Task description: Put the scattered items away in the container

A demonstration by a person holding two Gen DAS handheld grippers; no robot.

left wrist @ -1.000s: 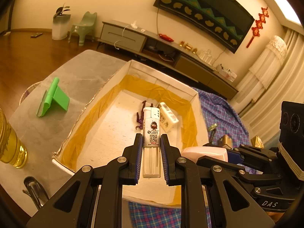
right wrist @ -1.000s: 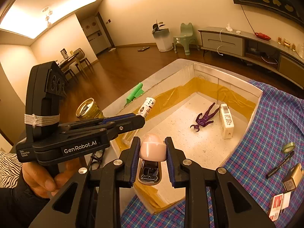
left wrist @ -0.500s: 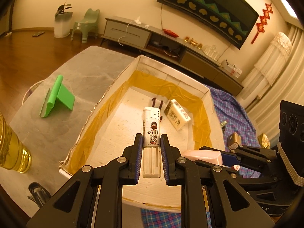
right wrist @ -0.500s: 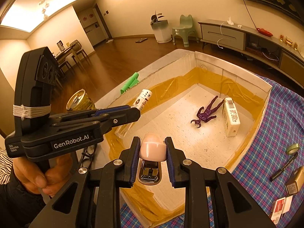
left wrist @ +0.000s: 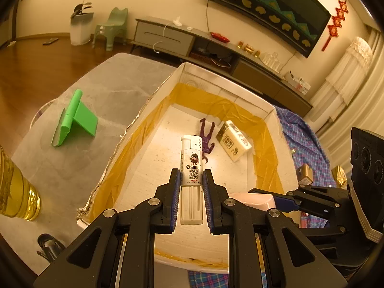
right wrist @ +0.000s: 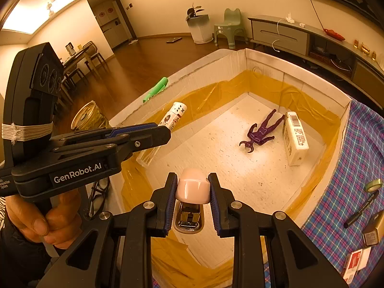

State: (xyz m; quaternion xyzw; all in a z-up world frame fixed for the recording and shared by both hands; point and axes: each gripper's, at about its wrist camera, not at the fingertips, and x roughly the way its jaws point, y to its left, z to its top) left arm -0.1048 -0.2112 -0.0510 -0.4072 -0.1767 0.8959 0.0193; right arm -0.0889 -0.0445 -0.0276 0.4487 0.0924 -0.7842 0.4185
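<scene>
The left tongs (left wrist: 191,196) clamp a white lighter (left wrist: 191,165), long axis along the fingers, metal head pointing forward over the box (left wrist: 223,84). The right tongs (right wrist: 192,199) clamp a pink stapler (right wrist: 192,188).

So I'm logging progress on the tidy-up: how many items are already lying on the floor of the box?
2. A purple figure lies near the far right corner of the box, and a white carton lies right beside it. The tools might hide something at the near end.
</scene>
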